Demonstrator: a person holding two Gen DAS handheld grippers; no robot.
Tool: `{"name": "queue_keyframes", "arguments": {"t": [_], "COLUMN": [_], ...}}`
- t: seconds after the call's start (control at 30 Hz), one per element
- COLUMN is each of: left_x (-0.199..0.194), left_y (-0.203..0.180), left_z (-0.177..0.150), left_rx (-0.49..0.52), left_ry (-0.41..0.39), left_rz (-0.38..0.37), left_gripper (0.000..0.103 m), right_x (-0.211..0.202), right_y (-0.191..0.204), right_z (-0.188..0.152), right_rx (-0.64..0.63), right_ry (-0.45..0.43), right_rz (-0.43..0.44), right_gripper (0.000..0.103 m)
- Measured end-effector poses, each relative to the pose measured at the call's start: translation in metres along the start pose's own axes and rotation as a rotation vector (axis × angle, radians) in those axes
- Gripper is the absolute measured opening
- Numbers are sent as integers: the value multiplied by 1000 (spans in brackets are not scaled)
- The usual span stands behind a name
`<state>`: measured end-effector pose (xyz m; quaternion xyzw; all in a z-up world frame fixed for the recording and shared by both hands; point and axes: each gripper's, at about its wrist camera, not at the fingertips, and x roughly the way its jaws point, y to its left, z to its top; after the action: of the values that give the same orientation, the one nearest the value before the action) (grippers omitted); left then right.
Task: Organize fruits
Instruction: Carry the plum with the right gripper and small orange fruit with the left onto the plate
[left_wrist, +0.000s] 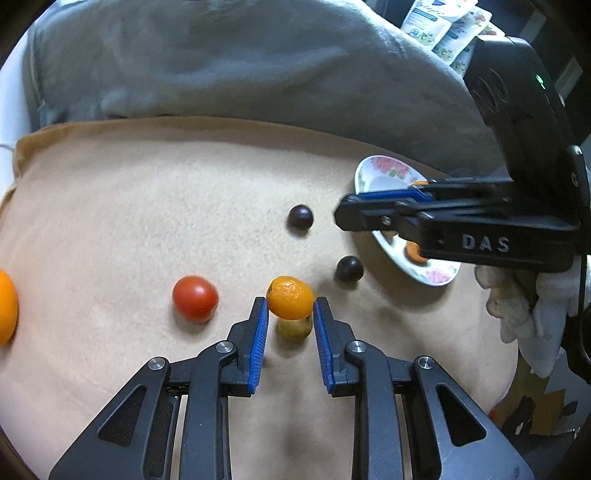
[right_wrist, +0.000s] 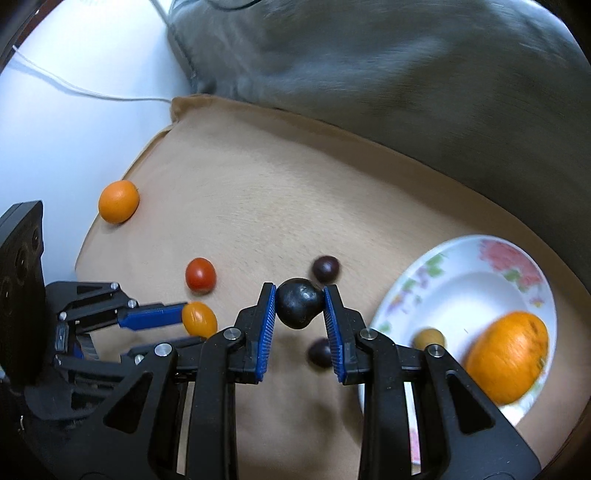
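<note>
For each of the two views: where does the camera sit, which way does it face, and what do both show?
Left wrist: on the left gripper, looking steeply down at the tan cloth; its jaws hold a small orange tomato; a white-gloved hand shows.
Right wrist: on the right gripper, also angled down; its jaws hold a dark round fruit.
Shared: red tomato, flowered white plate, each other's gripper.

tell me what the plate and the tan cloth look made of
Plate: likely glazed ceramic or melamine; glossy white with printed flowers. Tan cloth: soft matte fabric, perhaps fleece; fuzzy nap, stitched rolled edge.
</note>
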<state>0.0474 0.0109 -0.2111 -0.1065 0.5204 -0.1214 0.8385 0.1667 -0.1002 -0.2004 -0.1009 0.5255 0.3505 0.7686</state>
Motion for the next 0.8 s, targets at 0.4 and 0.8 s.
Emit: {"name": "queue_keyframes", "arguments": {"t": [0.4, 0.8], "left_x": [7, 20], "left_y": [-25, -54], "left_z": [29, 57], "left_rx": [85, 156], "left_ry": [-5, 0], "left_rz": [-33, -56], "left_gripper": [23, 23], "right_x": [-41, -63], "right_y": [-38, -71], "right_z": [-33, -63], "right_rx": [107, 192], "right_ry": [-53, -71], "right_rz": [-64, -120], "right_gripper": [27, 27]}}
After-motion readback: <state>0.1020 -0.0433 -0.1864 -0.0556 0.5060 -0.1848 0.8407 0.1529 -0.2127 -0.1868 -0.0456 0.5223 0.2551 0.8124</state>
